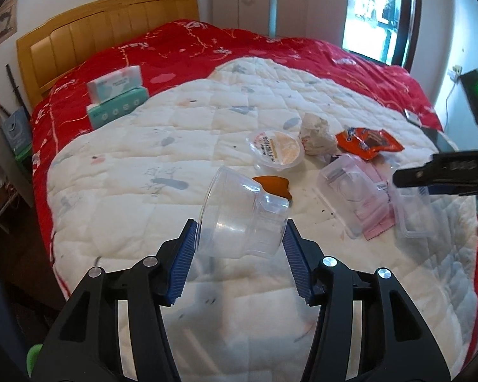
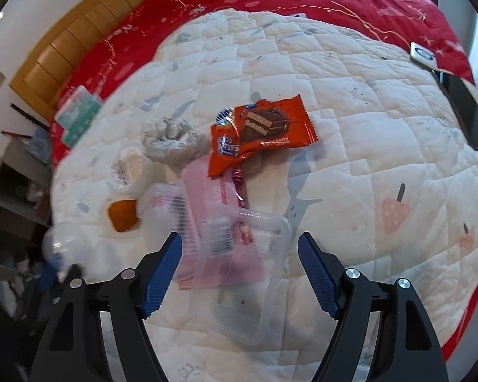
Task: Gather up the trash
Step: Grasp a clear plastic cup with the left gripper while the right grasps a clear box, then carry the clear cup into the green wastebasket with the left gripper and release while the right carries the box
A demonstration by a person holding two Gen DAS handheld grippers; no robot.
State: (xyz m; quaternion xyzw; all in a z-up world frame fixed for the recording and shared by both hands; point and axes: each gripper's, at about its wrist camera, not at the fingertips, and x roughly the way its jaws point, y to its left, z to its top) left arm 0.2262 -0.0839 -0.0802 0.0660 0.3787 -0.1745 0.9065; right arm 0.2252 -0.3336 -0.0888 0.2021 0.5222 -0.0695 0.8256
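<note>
The left tool (image 1: 239, 248) clamped a clear stepped plastic cup (image 1: 243, 218) between its blue pads, tilted above the white quilted bed (image 1: 143, 175), probably lifted for disposal. The right tool (image 2: 239, 270) hung open around a clear flat plastic tray (image 2: 245, 254) lying on a pink wrapper (image 2: 204, 191), seemingly lined up to grab it next.

Clear glossy plastic cup (image 1: 242, 219); matt quilted cloth blanket (image 1: 143, 165).

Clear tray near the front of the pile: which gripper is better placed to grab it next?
Right. The right gripper is open around the tray, while the left gripper already holds a cup.
</note>
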